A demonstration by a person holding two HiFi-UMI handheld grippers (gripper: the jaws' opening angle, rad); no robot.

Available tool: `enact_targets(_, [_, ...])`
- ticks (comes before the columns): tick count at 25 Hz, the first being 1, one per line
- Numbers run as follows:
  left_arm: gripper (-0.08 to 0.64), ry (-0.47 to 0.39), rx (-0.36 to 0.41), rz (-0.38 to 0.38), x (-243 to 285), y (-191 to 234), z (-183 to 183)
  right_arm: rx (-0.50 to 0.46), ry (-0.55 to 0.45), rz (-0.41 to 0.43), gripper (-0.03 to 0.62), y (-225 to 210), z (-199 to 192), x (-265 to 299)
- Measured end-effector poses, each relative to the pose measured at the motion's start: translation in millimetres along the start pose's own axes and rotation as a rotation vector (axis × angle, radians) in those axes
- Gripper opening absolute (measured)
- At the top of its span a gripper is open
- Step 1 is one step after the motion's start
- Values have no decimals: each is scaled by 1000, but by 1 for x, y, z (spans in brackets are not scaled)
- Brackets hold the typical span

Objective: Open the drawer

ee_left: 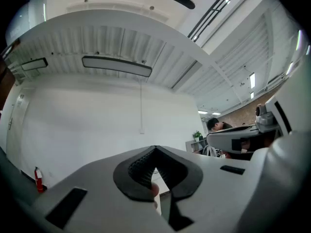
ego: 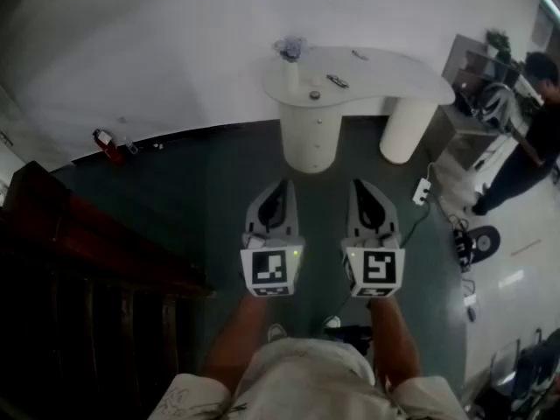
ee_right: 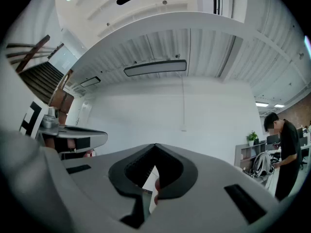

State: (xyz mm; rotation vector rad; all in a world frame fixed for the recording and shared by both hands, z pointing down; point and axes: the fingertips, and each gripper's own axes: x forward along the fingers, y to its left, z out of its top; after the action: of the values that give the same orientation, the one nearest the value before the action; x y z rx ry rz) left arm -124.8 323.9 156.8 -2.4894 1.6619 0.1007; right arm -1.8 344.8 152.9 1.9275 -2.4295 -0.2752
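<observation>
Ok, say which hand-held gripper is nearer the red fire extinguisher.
Left. The left hand-held gripper is right of the red fire extinguisher; the right hand-held gripper is farther right.

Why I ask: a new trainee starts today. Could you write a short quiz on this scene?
1. True or false: the left gripper is touching the drawer pedestal.
2. Pick one: the jaws of the right gripper are A) wide open, B) shut with nothing between them, C) shut on a drawer knob.
3. Fill in: the red fire extinguisher shows on the head view's ____ side.

Key: 1 false; 2 B; 3 left.
</observation>
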Motion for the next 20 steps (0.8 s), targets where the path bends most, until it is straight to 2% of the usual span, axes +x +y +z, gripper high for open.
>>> enact_targets(5, [2,-8,-29,4,13,-10,-3,6,7,-1,5,-14,-7,3])
enact_targets(11, [2,5,-29,-3,29,-34,-8,18,1,-1,5,-41,-14,3])
enact_targets(16, [2,4,-20,-5,48,-59,-12,71,-30,7,5,-69,-20,1])
enact_targets(20, [2,13,-23,19,61,-75,-15,80,-10,27,5,-92,-29,2])
